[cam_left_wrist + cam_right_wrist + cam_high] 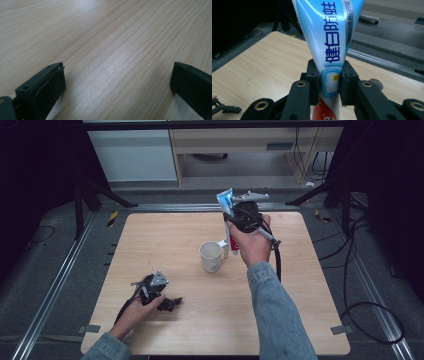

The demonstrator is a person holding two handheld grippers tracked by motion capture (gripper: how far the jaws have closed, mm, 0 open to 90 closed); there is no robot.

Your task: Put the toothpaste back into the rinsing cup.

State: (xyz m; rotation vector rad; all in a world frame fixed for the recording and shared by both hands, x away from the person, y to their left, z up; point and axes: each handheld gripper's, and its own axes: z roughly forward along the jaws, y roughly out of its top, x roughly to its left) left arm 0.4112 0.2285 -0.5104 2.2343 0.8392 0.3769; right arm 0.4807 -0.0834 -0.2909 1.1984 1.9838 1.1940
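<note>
High view: overhead, facing forward and down across the whole counter [165, 240]. Left gripper view: close, low over the same counter. Right gripper view: raised, close behind a toothpaste tube [329, 42], facing the counter's far edge.

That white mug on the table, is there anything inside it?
The white mug looks empty as far as its opening shows; its bottom is hidden by the wall. The toothpaste tube, clamped upright in the right tool, stands just beside it.

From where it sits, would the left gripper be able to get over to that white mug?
Probably yes. The left gripper rests open and empty near the table's front edge, and bare wood lies between it and the mug. The right gripper, holding the toothpaste tube, stands just beyond the mug.
</note>
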